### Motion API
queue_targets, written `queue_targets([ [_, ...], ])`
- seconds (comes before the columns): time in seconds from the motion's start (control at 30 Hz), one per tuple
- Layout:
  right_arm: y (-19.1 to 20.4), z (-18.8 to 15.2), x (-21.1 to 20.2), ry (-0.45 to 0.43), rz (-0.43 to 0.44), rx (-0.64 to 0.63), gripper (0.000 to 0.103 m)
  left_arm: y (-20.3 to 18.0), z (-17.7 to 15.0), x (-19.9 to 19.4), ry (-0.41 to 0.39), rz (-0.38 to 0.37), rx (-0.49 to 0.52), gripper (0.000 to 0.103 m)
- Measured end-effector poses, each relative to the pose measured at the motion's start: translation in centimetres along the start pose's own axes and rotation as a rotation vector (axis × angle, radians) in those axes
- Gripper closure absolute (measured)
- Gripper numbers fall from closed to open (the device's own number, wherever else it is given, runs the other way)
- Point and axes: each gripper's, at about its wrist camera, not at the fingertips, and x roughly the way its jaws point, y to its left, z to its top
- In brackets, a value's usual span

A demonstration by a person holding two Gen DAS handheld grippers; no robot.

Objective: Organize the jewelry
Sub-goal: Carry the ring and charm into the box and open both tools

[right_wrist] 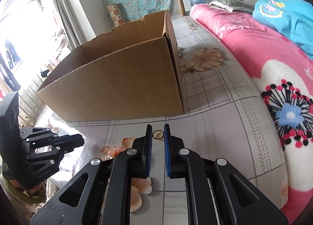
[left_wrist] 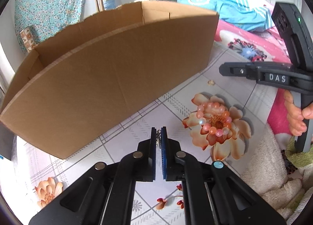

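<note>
**Chain pinched on the left, ring framed on the right**

Jewelry lies spread over a flower-printed checked sheet in front of an open cardboard box. The left gripper is clenched on a thin metal chain, which hangs in the narrow gap between its blue pads, low over the sheet and just before the box's near wall. To its right, a pink and orange bead bracelet rests in a loop on a printed flower, apart from both tools.

The right gripper stands partly released, its jaws a little apart, with a small gold ring lying on the sheet between the fingertips; whether the pads touch it cannot be told. The ring sits near the box's front corner. A pink floral blanket borders the sheet on the right.
</note>
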Motion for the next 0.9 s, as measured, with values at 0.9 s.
queue_targets([
  [0.9,6.1,14.4,2.3,0.080,0.169,-0.193,0.093,9.7,14.0,-1.1,0.056,-0.198,-0.174,0.099],
])
